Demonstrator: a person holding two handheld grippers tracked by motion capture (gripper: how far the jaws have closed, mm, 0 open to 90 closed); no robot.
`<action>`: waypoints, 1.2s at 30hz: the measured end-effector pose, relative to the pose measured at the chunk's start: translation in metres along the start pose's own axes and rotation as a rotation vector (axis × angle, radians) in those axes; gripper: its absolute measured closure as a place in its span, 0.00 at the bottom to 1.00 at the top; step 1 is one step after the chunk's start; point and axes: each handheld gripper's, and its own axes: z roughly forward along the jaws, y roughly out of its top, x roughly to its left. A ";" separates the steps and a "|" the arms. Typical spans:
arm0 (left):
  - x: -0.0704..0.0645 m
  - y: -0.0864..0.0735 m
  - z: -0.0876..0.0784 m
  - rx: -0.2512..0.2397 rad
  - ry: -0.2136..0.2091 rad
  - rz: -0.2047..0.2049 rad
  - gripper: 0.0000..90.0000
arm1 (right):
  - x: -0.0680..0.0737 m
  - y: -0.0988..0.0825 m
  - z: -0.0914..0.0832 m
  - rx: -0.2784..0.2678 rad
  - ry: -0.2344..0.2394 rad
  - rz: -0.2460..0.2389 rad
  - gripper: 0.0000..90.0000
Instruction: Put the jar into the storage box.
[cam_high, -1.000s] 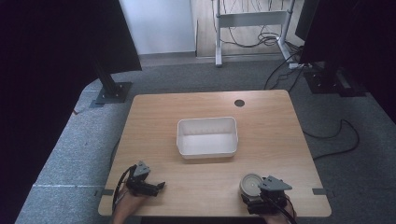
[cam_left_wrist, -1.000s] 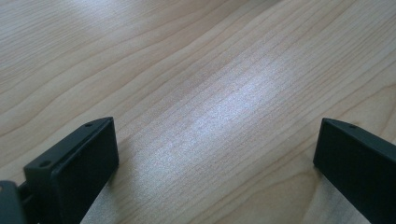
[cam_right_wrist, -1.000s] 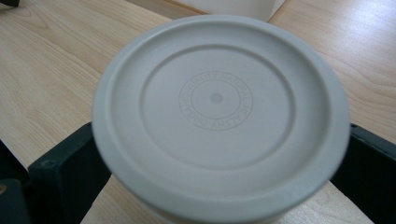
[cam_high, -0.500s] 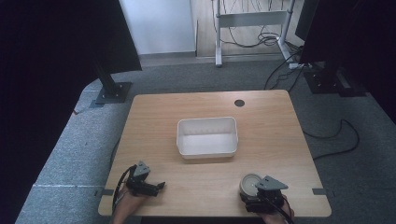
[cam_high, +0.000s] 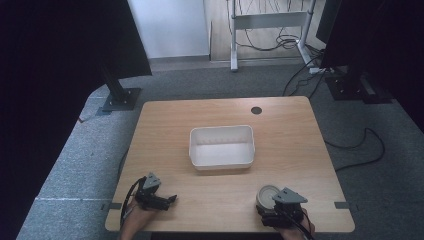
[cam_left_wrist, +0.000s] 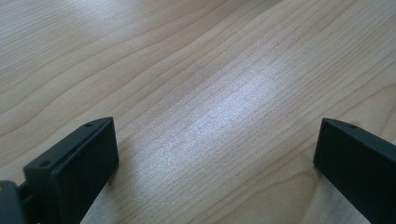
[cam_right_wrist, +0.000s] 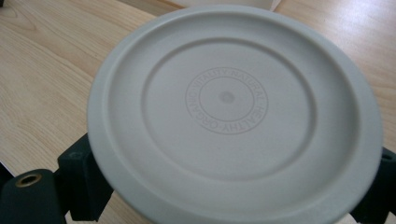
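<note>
- White tub (cam_high: 221, 146) at the middle of the table (cam_high: 290, 130), rectangular, open top, nothing inside it.
- Grey round lid (cam_right_wrist: 233, 112) sits between the right gripper's (cam_high: 272, 215) jaws at the near right table edge, well apart from the tub; jaws flank its rim on both sides, clamped on it as far as the right gripper view shows.
- Embossed ring on lid reads "BEAUTY · NATURAL · HEALTHY · ORGANIC"; first word faint, not sure.
- Left gripper (cam_high: 167, 200) near left edge, jaws spread wide, nothing between them, bare wood under it.
- No other writing readable.
</note>
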 end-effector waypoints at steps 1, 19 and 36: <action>0.000 0.000 0.000 0.000 0.000 0.000 0.00 | 0.000 0.001 0.000 0.000 -0.001 -0.003 0.10; 0.000 0.000 0.000 0.002 0.001 0.001 0.00 | -0.002 0.024 0.007 -0.016 -0.005 0.004 0.10; 0.000 0.000 0.000 0.002 0.001 0.002 0.00 | 0.002 0.051 0.021 -0.038 0.029 -0.020 0.10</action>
